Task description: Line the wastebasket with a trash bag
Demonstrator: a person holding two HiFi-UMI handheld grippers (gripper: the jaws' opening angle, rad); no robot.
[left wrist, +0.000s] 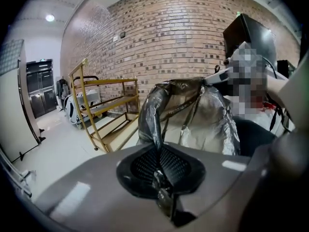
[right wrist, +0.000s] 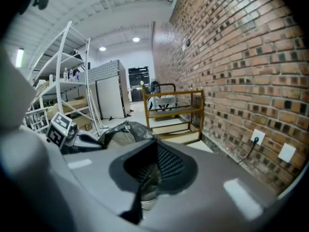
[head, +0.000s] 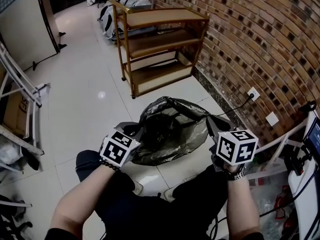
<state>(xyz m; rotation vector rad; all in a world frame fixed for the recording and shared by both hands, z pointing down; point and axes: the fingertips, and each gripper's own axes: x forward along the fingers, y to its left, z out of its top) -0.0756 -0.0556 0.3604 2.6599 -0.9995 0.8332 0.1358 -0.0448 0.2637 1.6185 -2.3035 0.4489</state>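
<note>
Two grips | left hand-held gripper [left wrist: 160, 176] pinches crinkly glossy trash bag [head: 170, 129] rim | right hand-held gripper [right wrist: 147, 176] likewise

- Wooden shelf cart [head: 160, 49] with three shelves, at twelve o'clock, standing close along the brick wall.
- Brick wall [head: 240, 39], running from one o'clock round to four o'clock.
- White wall socket [head: 254, 93] at three o'clock, with a black cable [right wrist: 248, 151] plugged into it; a blank white plate [head: 272, 119] sits near it, lower down.
- White metal rack [head: 22, 86] at nine o'clock, with a cardboard box [head: 14, 109] behind its legs.
- Bags [head: 107, 16] at eleven o'clock, behind the cart.
- Glossy white tile floor [head: 85, 109].
</note>
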